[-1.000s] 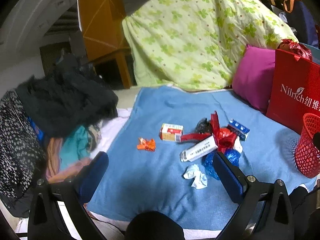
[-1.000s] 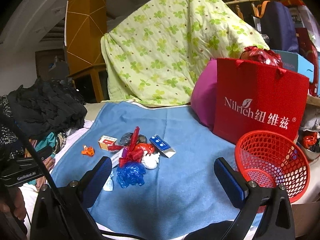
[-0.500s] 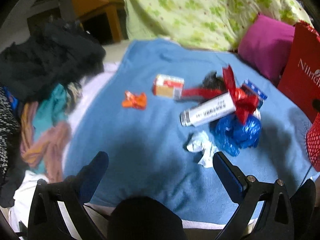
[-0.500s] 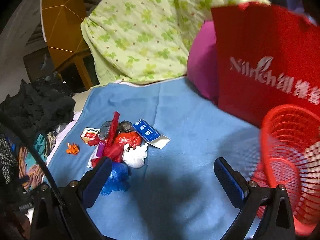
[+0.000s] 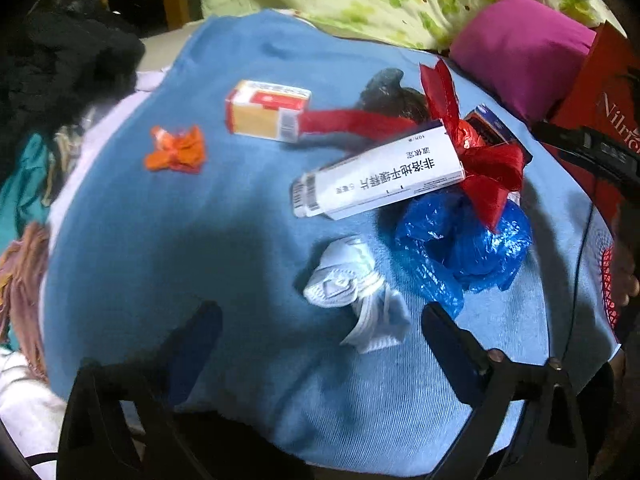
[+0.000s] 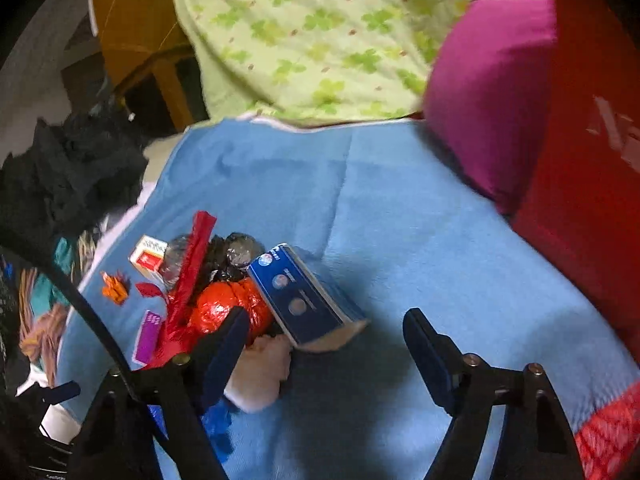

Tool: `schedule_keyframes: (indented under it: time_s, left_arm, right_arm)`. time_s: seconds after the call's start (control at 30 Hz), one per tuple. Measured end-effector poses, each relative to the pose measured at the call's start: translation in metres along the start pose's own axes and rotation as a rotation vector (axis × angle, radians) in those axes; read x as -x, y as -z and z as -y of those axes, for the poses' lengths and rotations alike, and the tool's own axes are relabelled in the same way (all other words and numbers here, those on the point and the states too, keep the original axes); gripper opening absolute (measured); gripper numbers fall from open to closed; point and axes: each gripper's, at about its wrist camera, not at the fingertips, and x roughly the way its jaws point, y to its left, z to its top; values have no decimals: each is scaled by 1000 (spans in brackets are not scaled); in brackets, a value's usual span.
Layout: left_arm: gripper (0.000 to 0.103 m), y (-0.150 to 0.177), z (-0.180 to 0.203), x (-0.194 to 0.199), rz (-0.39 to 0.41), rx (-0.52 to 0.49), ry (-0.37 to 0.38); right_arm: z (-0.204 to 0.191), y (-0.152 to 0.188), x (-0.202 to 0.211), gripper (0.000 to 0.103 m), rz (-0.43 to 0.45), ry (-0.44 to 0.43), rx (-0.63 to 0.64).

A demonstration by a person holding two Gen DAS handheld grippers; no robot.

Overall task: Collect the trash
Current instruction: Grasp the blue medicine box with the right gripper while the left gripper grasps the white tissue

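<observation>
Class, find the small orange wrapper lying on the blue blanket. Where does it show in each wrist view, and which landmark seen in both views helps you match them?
Left wrist view: the orange wrapper lies left of centre, alone on the blue blanket.
Right wrist view: the orange wrapper sits small at the left edge, left of the trash pile.
Shared landmark: the red-and-yellow box, just right of it in both.

Trash pile (image 5: 400, 184) on blanket (image 5: 200, 240)
</observation>
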Motion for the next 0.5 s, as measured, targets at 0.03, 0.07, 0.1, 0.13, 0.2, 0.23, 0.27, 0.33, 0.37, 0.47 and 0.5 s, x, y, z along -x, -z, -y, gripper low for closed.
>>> schedule_keyframes:
  time_s: [0.03,0.07,0.1,0.13,0.2,0.23,0.27,0.33,0.37,0.47,0.5]
  left_arm:
    - [90,-2,0,-5,-13,1,9]
    - [84,-2,0,-9,-26,3,21]
    - [80,-3,0,-13,-42,7,37]
    - [75,-2,-1,-17,-55,10,50]
    - [70,-2,-2,-25,-84,21,82]
    - [63,-2,-3,-29,-93,26,98]
    - [56,-2,-3,-31,-100,29,116]
    - [45,-2,-2,-31,-101,32,151]
    - [34,-1,-1,-30,-96,29,163]
    - [20,-2,4,-25,-72,8,173]
    - [19,-1,5,-23,-65,4,174]
  right_arm:
    - [-2,-3,-7,81,-5,-13,2]
    - [-5,-6,-16,81,-26,-20,15]
    - [-6,-7,-24,81,-48,-20,30]
    - [-9,-8,-30,81,-59,-18,39]
    - [-12,-10,-43,79,-82,-4,47]
    - [-11,-9,-49,67,-102,1,48]
    - [-8,-9,-55,61,-120,0,36]
    - [-2,-9,-55,58,-102,1,6]
    - [0,-9,-51,56,-85,-5,-13]
    - [8,-8,-35,51,-48,-58,-89]
    - [9,-7,-26,45,-31,-67,-103]
